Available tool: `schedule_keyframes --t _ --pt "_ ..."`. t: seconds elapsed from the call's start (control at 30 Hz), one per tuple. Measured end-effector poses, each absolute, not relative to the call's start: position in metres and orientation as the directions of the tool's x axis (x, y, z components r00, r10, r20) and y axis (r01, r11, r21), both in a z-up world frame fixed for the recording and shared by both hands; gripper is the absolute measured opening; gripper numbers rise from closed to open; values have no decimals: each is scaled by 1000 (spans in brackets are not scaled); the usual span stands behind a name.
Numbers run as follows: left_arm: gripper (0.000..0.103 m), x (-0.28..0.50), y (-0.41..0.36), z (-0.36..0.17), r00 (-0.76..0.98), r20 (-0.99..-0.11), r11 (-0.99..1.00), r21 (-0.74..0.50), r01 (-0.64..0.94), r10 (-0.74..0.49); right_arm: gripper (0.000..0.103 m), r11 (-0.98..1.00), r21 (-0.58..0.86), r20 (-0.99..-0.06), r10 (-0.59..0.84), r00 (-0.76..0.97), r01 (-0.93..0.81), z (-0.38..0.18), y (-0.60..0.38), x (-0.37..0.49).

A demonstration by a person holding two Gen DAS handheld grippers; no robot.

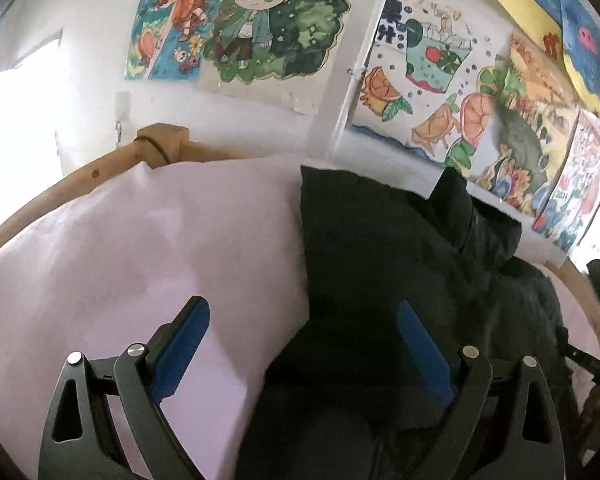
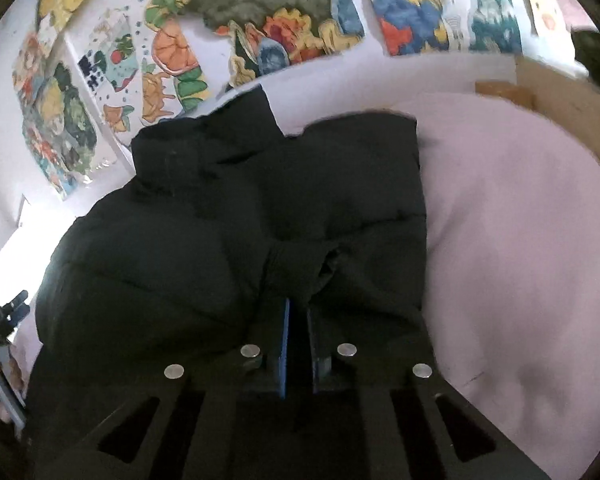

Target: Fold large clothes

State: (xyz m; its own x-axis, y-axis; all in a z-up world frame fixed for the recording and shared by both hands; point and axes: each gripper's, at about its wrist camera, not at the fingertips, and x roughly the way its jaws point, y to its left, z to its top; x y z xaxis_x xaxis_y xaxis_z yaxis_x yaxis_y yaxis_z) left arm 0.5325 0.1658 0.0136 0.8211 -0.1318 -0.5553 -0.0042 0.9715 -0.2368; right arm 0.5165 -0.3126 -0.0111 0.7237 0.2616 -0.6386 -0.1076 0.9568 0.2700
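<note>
A black puffer jacket [image 2: 204, 216] lies on a bed with a pale pink sheet [image 2: 520, 240], its collar toward the wall. My right gripper [image 2: 298, 312] is shut on a dark cuff of the jacket's sleeve, at the jacket's near middle. In the left wrist view the jacket [image 1: 380, 248] fills the right half over the pink sheet [image 1: 120, 272]. My left gripper [image 1: 302, 316] is open, its blue pads wide apart just above the jacket's left edge, holding nothing.
A curved wooden bed frame [image 1: 100, 172] rims the mattress, also at the far right in the right wrist view [image 2: 572, 108]. A white wall with several colourful drawings [image 1: 260, 20] stands right behind the bed. The left gripper [image 2: 4, 320] shows at the left edge of the right wrist view.
</note>
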Motion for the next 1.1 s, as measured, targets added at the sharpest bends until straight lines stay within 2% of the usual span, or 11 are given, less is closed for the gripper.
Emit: schedule_keyframes --t 0.17,0.37,0.5,0.63,0.77,0.9,1.0,1.1 --pt "92 542 144 15 822 -554 987 -146 62 -134 6 989 133 -595 130 793 -62 16 -325 506" --pt "92 573 107 -19 769 -638 997 29 70 -35 8 999 -28 -648 11 761 -38 -7 -306 518" --pt "93 583 110 -38 752 -657 996 12 83 -54 11 995 -94 -672 -30 740 -46 -26 -302 527" --pt "102 595 118 -58 722 -686 996 -43 77 -85 11 990 -123 -714 -45 699 -62 -46 -302 540" --pt "102 597 116 -70 730 -678 996 -41 80 -87 11 979 -186 -728 -80 681 -84 -66 -293 547" --pt "102 597 114 -76 733 -677 997 -21 78 -72 11 980 -190 -699 -87 710 -67 -79 -293 543" --pt "102 597 118 -76 734 -674 996 -39 81 -86 11 967 -252 -665 -137 735 -48 -82 -284 536" --pt "102 593 122 -70 738 -667 995 -63 79 -101 11 971 -235 -652 -128 747 -39 -76 -286 531"
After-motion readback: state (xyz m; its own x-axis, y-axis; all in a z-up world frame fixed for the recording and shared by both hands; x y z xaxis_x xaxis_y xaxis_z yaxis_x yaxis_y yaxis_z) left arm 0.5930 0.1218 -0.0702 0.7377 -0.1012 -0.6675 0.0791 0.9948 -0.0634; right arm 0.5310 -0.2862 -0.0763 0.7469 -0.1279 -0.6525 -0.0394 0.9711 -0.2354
